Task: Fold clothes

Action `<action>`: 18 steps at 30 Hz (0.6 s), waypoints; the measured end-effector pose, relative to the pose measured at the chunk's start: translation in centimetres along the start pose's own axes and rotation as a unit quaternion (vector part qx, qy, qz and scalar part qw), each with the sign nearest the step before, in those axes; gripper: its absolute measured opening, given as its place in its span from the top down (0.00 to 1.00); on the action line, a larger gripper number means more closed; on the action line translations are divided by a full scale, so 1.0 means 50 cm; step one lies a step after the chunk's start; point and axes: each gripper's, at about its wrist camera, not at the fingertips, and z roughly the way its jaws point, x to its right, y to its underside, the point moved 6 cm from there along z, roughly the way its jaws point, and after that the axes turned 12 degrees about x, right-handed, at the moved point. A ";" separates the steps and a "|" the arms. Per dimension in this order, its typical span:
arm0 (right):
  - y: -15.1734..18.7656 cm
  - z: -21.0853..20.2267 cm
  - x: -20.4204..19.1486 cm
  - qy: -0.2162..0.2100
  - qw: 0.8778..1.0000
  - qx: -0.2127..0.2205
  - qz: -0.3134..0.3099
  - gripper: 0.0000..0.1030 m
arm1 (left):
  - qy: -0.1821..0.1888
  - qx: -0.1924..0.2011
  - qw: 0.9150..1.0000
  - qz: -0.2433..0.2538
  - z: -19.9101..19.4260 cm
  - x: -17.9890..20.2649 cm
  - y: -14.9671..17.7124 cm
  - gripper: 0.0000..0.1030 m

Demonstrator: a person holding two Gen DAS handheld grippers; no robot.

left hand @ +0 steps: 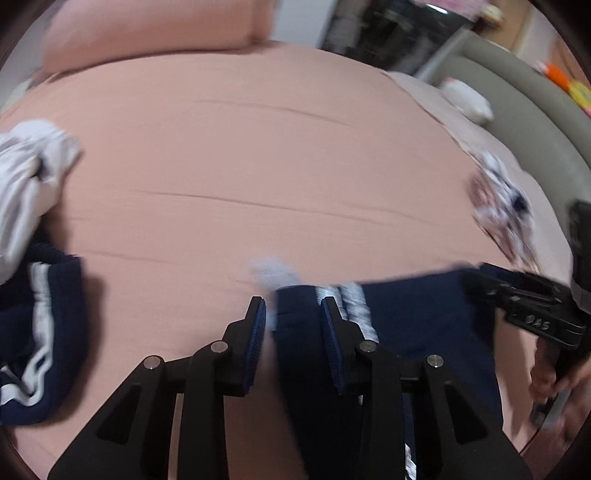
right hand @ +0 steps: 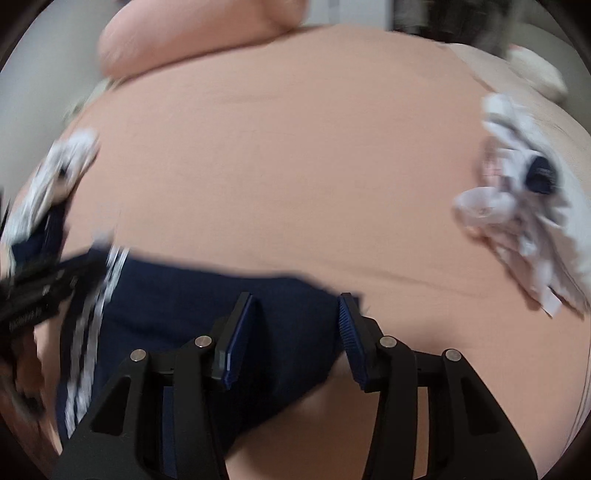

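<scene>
Navy shorts with a white side stripe [left hand: 424, 325] lie near the front of the pink bed, blurred by motion. My left gripper [left hand: 293, 306] is open, its fingers astride the shorts' left edge beside the stripe. At the shorts' right end is my right gripper [left hand: 491, 288], held by a hand [left hand: 554, 376]. In the right wrist view the right gripper [right hand: 294, 301] is open over the right corner of the shorts [right hand: 184, 295]. The left gripper [right hand: 66, 277] shows at their striped left end.
Pink bedsheet [left hand: 258, 166] with a pink pillow [left hand: 155, 33] at the back. A white-grey garment [left hand: 29, 184] and another navy striped garment [left hand: 48, 332] lie left. A crumpled white patterned garment [right hand: 524, 192] lies right. Grey bed edge [left hand: 517, 103] is beyond.
</scene>
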 end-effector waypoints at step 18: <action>-0.084 -0.041 0.001 0.039 0.998 0.043 -0.005 0.54 | -0.027 -0.026 0.997 0.069 0.009 0.049 0.024 0.68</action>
